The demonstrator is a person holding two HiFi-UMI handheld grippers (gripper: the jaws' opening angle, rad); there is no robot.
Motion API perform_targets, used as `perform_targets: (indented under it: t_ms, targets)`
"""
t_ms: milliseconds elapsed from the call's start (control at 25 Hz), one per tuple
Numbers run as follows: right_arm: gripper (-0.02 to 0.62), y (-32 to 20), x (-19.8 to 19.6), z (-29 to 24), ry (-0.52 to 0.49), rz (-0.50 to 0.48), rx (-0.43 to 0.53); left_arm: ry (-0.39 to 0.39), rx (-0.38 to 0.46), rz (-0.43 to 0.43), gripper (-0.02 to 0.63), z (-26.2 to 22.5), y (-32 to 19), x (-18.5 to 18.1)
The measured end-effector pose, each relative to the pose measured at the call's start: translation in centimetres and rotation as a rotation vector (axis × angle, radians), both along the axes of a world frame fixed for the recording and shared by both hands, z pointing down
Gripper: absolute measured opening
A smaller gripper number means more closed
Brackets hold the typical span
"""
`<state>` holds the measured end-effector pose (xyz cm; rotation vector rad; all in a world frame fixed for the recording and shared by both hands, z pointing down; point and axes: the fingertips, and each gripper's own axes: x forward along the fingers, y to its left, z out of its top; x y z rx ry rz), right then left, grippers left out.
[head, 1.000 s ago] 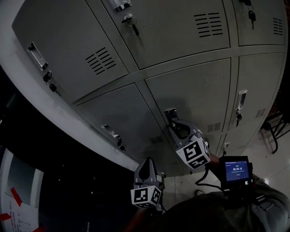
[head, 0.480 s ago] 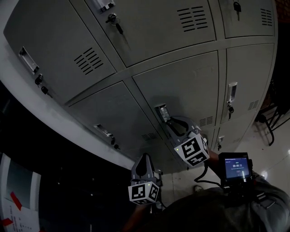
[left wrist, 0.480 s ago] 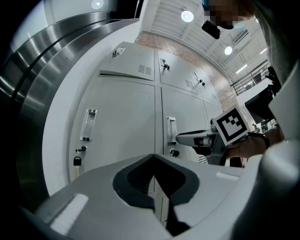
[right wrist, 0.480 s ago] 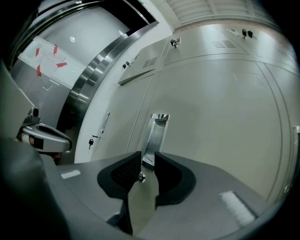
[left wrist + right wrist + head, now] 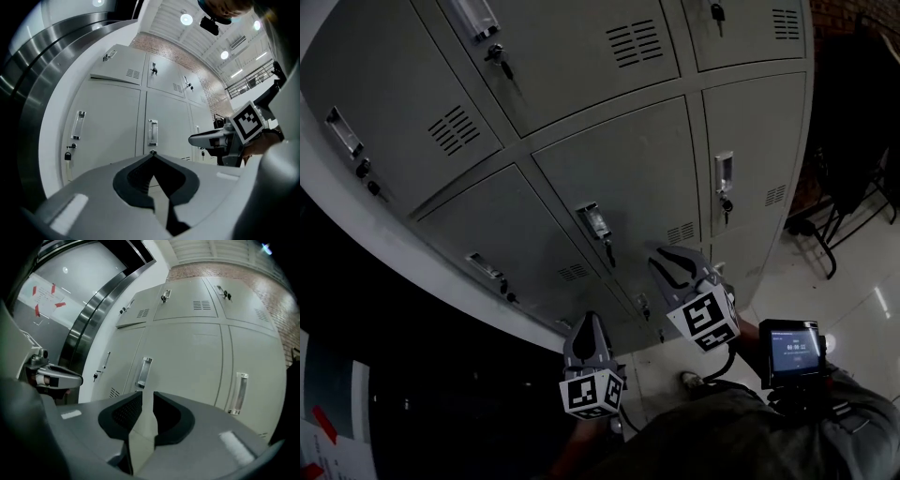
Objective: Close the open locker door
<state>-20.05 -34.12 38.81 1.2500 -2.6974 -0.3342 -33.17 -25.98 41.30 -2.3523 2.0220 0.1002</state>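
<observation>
The left gripper (image 5: 586,321), a grey two-jaw tool with a marker cube, hangs low in front of the bank of grey metal lockers (image 5: 441,234). In the left gripper view its jaw tips meet, with nothing between them. Up and to its right, the grey metal locker door (image 5: 628,169), with a recessed silver handle (image 5: 593,221) and a dark key (image 5: 608,251) hanging beneath, lies flush with its neighbours. The right gripper (image 5: 666,255) points at that door's lower part, near but not touching. Its jaws are closing with a narrow gap left, and only the door's face shows through. At the far right a small lit screen (image 5: 790,349) sits above the glossy pale floor (image 5: 862,300).
</observation>
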Motion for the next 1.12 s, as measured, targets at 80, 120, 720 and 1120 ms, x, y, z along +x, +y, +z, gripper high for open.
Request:
perform_targets:
  t_ms: [80, 120, 720, 1120]
  targets:
    - [0.077, 1.8, 1.8, 0.4, 0.007, 0.025, -0.012, -0.012, 0.009, 0.016, 0.0, 0.2, 1.1, 1.4]
    - [0.075, 2.7, 2.7, 0.7, 0.009, 0.037, -0.018, -0.018, 0.013, 0.025, 0.0, 0.3, 1.6, 2.1]
    - [0.067, 11.4, 13.1, 2.3, 0.009, 0.041, -0.061, -0.022, -0.018, 0.017, 0.0, 0.6, 7.5, 11.7]
    - [0.037, 14.8, 21.5, 3.0, -0.01, -0.005, -0.096, -0.034, -0.046, -0.025, 0.0, 1.1, 11.1, 20.4]
